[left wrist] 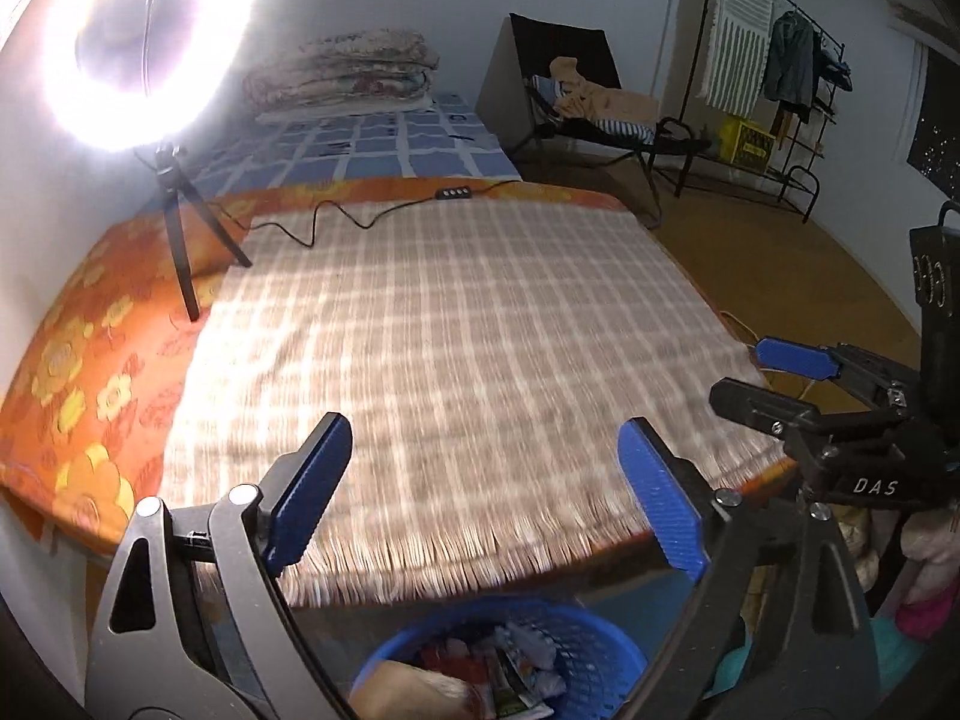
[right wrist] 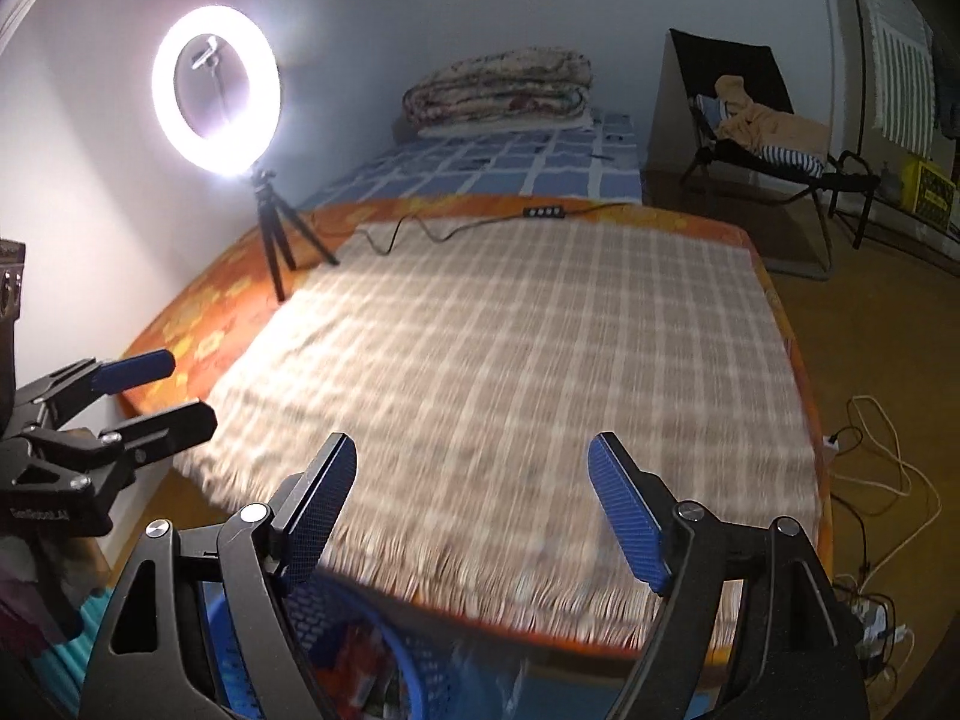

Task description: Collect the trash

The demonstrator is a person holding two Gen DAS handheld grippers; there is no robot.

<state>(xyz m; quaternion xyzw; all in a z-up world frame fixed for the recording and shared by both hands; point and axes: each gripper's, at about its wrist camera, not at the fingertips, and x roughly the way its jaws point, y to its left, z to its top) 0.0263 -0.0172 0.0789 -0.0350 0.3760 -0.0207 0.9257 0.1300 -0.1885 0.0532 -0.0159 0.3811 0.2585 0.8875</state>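
Note:
A blue plastic basket (left wrist: 594,642) stands on the floor at the foot of the bed, below both grippers. It holds several wrappers and bits of trash (left wrist: 516,660). My left gripper (left wrist: 483,438) is open above it, nothing between its blue pads. In the same view my right gripper (left wrist: 741,372) hangs at the right, jaws apart. The right wrist view shows my right gripper (right wrist: 471,450) open and empty over the basket (right wrist: 306,606), with the left gripper (right wrist: 189,390) at the left edge. No trash shows on the plaid cloth (left wrist: 450,330) that covers the bed.
A lit ring light (right wrist: 216,90) on a small tripod (right wrist: 276,240) stands at the bed's far left, its cable and remote (right wrist: 540,211) running across the far edge. Folded quilts (right wrist: 498,90), a chair with clothes (right wrist: 756,120), a clothes rack (left wrist: 780,72) and floor cables (right wrist: 870,480) surround the bed.

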